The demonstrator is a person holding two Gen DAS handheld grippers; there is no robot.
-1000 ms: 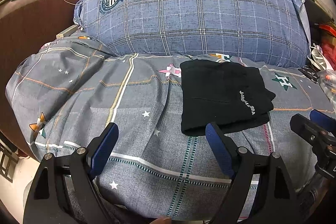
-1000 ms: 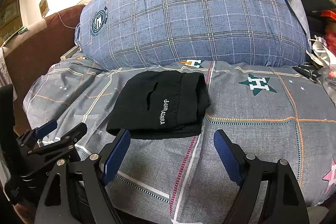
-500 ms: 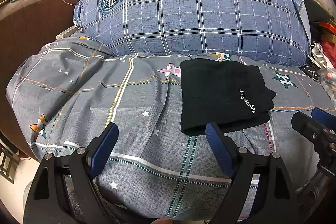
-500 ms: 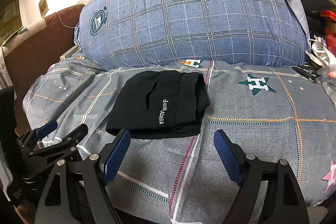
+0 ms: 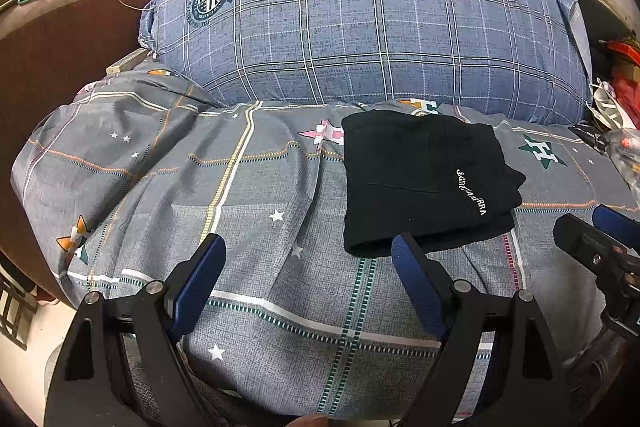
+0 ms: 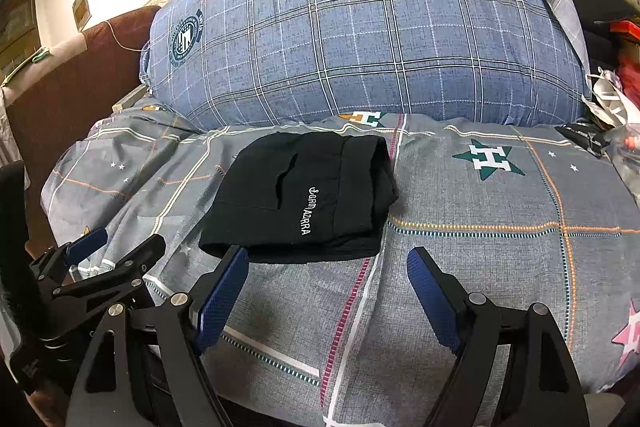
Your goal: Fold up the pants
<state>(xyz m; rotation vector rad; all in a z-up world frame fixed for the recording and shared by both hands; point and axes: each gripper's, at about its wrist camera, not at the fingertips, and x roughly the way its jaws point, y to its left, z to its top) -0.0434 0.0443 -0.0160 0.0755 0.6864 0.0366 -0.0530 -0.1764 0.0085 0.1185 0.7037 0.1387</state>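
A: Bed surface: grey patterned sheet (image 5: 280,187) with stars and stripes fills the lower half of both views. Big blue checked pillow (image 5: 372,23) across the top, brown headboard (image 5: 60,39) at upper left.

B: Pants?

A: Black pants (image 5: 424,183), folded into a compact rectangle, flat on the sheet just below the pillow. Right of centre in the left wrist view; left of centre in the right wrist view (image 6: 304,199). White lettering faces up.

B: Left gripper (image 5: 304,267)?

A: Fingers wide apart, nothing between them. Its right finger overlaps the pants' near edge in the frame; contact cannot be told.

B: Right gripper (image 6: 328,279)?

A: Also spread wide, empty, over the sheet at the pants' near edge.
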